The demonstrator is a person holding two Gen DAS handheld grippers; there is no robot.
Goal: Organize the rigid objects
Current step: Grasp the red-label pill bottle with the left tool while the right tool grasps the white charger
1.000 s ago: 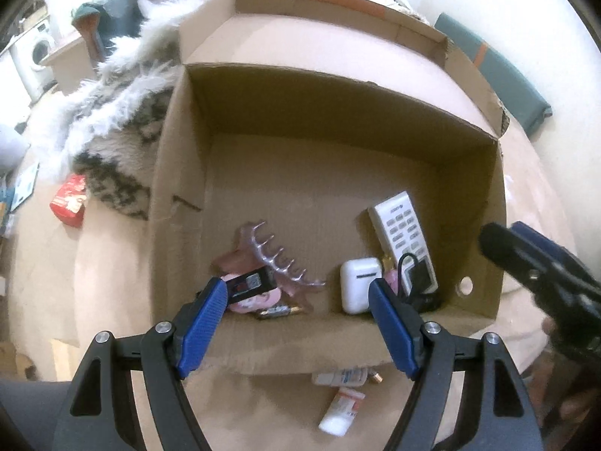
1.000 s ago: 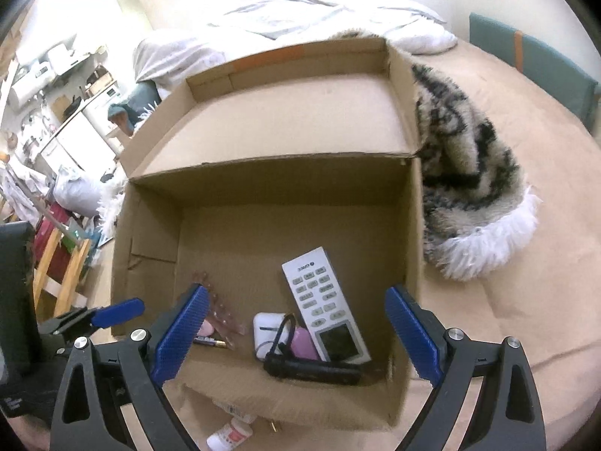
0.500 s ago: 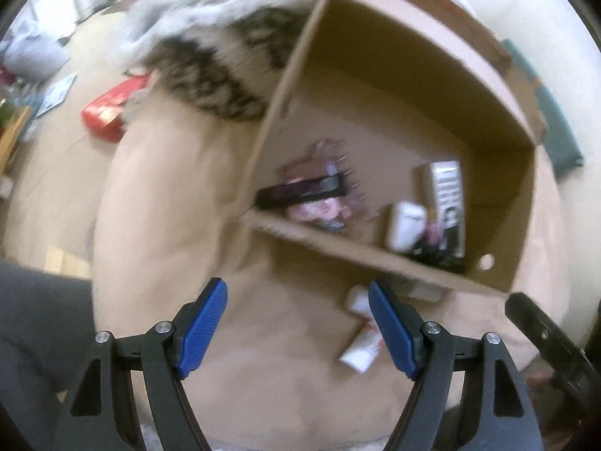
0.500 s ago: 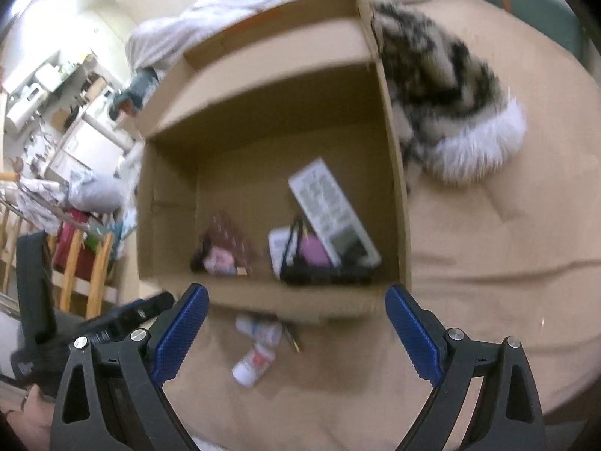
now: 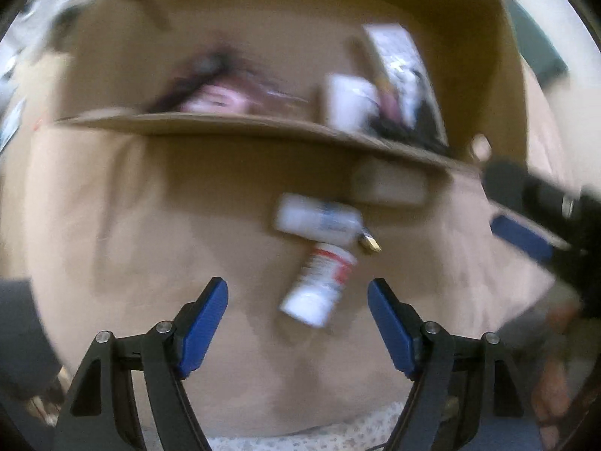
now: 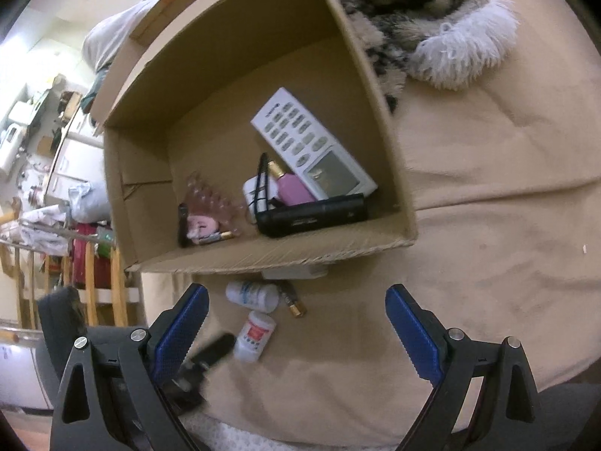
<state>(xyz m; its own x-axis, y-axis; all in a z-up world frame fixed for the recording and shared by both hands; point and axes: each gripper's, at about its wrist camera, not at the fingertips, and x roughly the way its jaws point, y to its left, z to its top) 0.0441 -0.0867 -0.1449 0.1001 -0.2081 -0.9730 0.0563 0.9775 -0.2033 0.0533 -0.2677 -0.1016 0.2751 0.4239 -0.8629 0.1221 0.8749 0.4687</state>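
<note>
Both tools are spread wide with nothing in them; left tool [image 5: 297,302] hovers right over the red-label bottle [image 5: 319,282] on the tan bed cover [image 6: 488,263]; white bottle [image 6: 252,295] and battery [image 6: 295,305] sit just beside it, outside the cardboard box [image 6: 263,255]; right tool [image 6: 296,312] is up above.

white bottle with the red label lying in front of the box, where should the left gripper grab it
Grip the white plastic bottle with the red label across its round body, mid-length, coming from above. It lies on its side on the beige blanket, roughly between the open left gripper's fingers, so they would straddle its width.
</note>
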